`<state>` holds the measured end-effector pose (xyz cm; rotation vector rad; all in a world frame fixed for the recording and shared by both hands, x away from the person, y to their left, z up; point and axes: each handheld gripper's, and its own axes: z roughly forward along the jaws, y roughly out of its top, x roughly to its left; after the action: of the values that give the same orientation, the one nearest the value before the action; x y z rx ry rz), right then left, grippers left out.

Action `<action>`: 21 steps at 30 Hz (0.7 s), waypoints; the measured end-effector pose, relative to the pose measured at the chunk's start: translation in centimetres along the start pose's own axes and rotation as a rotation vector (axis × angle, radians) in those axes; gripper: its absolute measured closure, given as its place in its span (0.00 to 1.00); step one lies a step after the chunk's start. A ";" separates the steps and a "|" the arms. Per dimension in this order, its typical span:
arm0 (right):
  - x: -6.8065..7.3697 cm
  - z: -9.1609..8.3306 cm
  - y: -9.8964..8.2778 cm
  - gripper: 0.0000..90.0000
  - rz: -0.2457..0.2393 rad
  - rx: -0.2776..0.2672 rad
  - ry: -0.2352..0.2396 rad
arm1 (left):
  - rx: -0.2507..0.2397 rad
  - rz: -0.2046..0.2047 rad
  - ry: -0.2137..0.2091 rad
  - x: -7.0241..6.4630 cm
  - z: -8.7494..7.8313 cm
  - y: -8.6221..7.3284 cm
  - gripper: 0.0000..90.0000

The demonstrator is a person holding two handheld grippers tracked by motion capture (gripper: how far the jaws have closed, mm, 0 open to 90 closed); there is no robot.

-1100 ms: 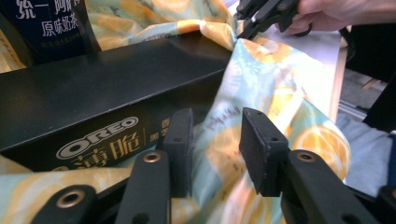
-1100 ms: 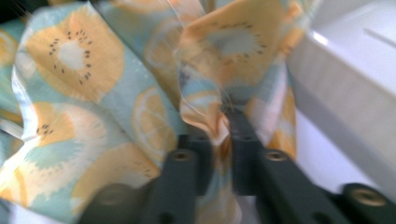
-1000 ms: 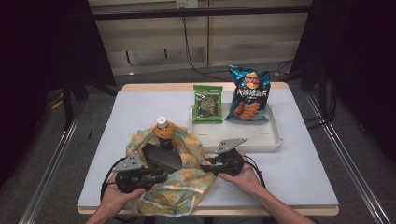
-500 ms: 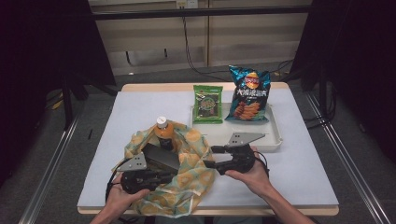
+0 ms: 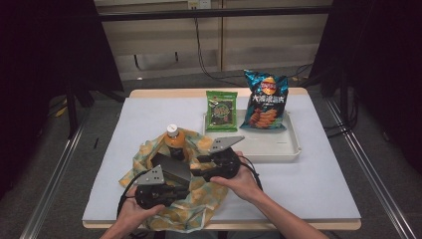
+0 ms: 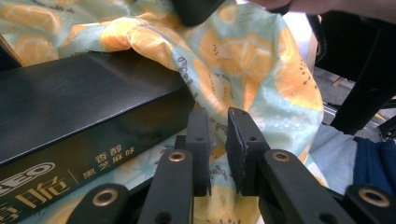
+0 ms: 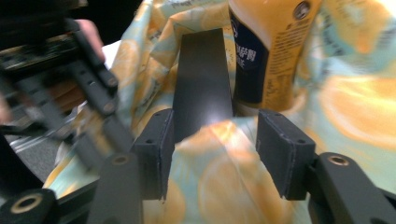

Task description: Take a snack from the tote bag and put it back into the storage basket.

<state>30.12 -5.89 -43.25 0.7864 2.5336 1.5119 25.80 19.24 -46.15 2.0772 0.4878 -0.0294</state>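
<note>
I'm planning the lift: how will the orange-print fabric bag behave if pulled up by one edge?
The orange-print fabric bag looks thin and rumpled, so it will probably sag. The black box and orange bottle inside may shift or tip.

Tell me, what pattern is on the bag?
Orange slices on pale blue-green; the bag shows best in the left gripper view.

The left gripper [image 6: 217,154] has its jaws nearly together, pinching a fold of the orange-slice patterned cloth [image 6: 233,74]. Just beside the jaws, on their left, lies a long black box [image 6: 79,112] with printed lettering; the cloth drapes over the box's far edge.
</note>
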 end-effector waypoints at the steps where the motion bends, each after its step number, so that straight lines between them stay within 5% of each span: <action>1: -0.1 0.7 0.0 0.49 0.014 0.007 0.007 | -0.003 -0.002 -0.001 0.0 0.0 0.0 0.87; 5: -0.1 2.6 -0.3 0.47 0.023 0.031 -0.002 | -0.003 0.005 -0.004 -0.1 -0.1 0.0 0.87; 13: -0.6 1.0 -1.1 0.97 0.021 0.026 -0.019 | -0.026 -0.007 0.005 -0.1 -0.5 -0.1 0.82; 21: -1.1 -1.0 -3.1 0.99 0.025 0.049 -0.045 | -0.042 -0.025 0.018 0.3 -1.6 -0.6 0.81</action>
<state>29.57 -8.38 -45.52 0.8522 2.5469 1.4270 25.59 20.95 -45.85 2.0313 0.5215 -0.0148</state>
